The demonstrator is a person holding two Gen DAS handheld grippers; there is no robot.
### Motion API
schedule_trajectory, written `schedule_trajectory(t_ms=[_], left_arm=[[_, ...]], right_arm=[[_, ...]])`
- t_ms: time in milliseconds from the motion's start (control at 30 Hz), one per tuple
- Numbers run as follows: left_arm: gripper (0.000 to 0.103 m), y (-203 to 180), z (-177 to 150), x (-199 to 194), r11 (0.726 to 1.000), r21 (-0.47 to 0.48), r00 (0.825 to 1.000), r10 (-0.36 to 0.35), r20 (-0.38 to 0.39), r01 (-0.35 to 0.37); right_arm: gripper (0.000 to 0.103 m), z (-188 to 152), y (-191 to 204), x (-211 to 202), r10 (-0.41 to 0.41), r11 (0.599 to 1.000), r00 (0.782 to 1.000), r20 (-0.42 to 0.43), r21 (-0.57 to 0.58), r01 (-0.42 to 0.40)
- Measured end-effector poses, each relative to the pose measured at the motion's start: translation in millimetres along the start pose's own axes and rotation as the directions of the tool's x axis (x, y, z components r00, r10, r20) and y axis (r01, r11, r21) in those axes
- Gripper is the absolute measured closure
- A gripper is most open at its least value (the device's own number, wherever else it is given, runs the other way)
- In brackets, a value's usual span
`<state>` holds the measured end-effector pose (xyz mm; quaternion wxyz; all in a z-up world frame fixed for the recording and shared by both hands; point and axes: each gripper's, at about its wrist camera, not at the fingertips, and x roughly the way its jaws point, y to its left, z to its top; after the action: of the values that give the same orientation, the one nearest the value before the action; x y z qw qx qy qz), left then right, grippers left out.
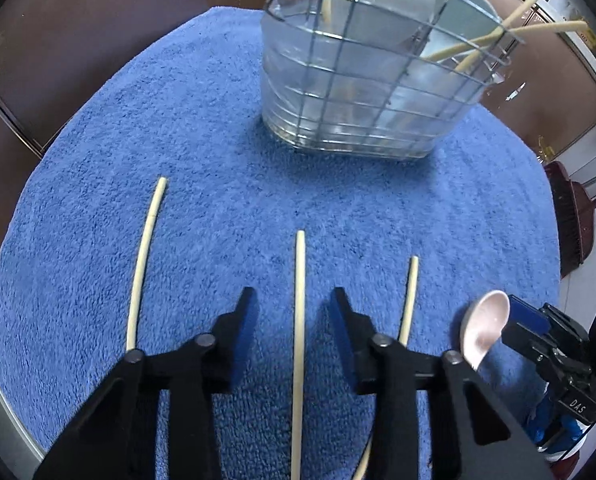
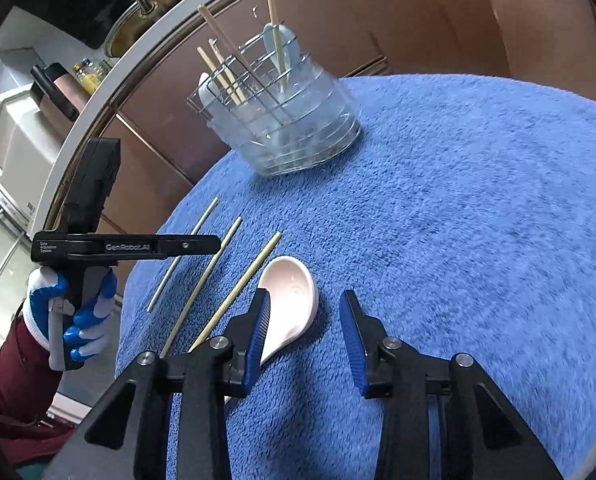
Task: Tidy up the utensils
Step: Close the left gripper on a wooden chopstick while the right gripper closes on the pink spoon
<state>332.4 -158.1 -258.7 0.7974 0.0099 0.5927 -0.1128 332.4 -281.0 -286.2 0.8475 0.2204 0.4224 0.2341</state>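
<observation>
Three pale chopsticks lie on the blue towel (image 1: 217, 160). In the left wrist view my left gripper (image 1: 293, 300) is open and straddles the middle chopstick (image 1: 299, 320); another chopstick (image 1: 143, 260) lies to its left and a third (image 1: 409, 300) to its right. A pink-white ceramic spoon (image 1: 482, 328) lies at the right. In the right wrist view my right gripper (image 2: 304, 300) is open just above the towel (image 2: 458, 220), its left finger over the spoon (image 2: 291, 300). The utensil holder (image 1: 362, 80), also in the right wrist view (image 2: 281, 120), holds several chopsticks and spoons.
The towel covers a round table with a metal rim (image 2: 97, 92). The right gripper (image 1: 546, 352) shows at the right edge of the left wrist view. The left gripper (image 2: 213, 243) and its gloved hand (image 2: 77, 320) show in the right wrist view. Appliances (image 2: 13, 140) stand beyond the table.
</observation>
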Motion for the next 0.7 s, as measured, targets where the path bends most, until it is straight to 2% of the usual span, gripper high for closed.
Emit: schedule_trajectory(t_ms=[100,267,500,700], left_arm=[[0.086,-6,7,5,1.0,0.016,1.0,0.006,-0.012,-0.006],[0.091,-22,15,15,0.997,0.058,0.998,0.046,-0.043,-0.043],[0.092,-41,23,27,0.99,0.115,0.994,0.091,-0.055,-0.084],[0.092,-44,20,30,0.987,0.134,0.995,0.089,-0.033,-0.084]], right_arm=[[0.073,5,-2,6,0.007,1.0,1.0,-0.024,-0.01,-0.008],[0.08,10,-6,12,0.012,1.0,0.998,-0.067,-0.02,-0.013],[0.083,14,-7,21,0.024,0.999,0.993,-0.113,-0.04,-0.029],[0.09,13,-10,26,0.045,0.998,0.99,-0.134,-0.034,-0.05]])
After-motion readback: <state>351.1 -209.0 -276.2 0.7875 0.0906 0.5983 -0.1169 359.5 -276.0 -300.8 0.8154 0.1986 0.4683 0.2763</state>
